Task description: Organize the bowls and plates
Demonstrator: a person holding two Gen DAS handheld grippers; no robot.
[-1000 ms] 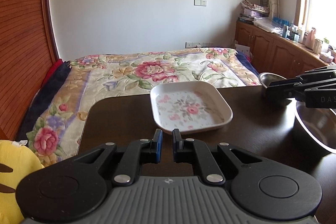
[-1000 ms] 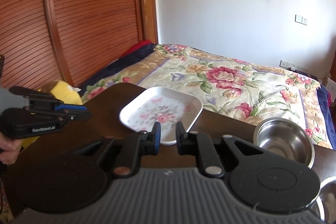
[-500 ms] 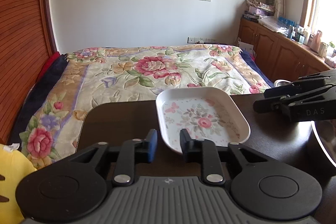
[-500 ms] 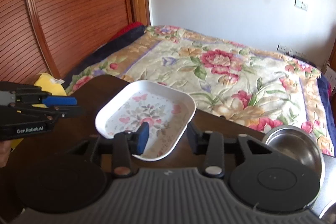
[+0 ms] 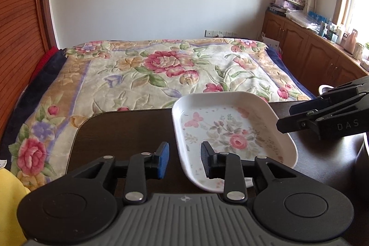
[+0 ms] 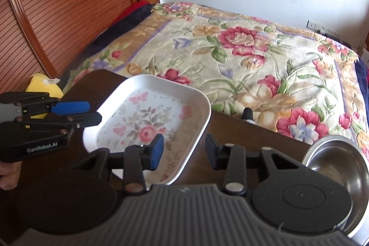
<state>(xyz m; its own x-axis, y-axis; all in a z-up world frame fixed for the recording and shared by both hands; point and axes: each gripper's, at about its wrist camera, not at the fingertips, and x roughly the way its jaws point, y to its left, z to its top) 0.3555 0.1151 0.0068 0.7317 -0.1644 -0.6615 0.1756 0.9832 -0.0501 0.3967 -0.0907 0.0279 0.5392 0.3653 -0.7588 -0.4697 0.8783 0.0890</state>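
From the left wrist, the left gripper stands wide open straddling the near rim of the flowered plate on the dark table — lined up, I judge, to pinch that rim. From the right wrist, the right gripper spreads wide over the plate's other edge; the plate and the steel bowl beside it look empty.

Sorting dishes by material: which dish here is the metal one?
The round steel bowl at the table's right end; the floral plate beside it is square and white.
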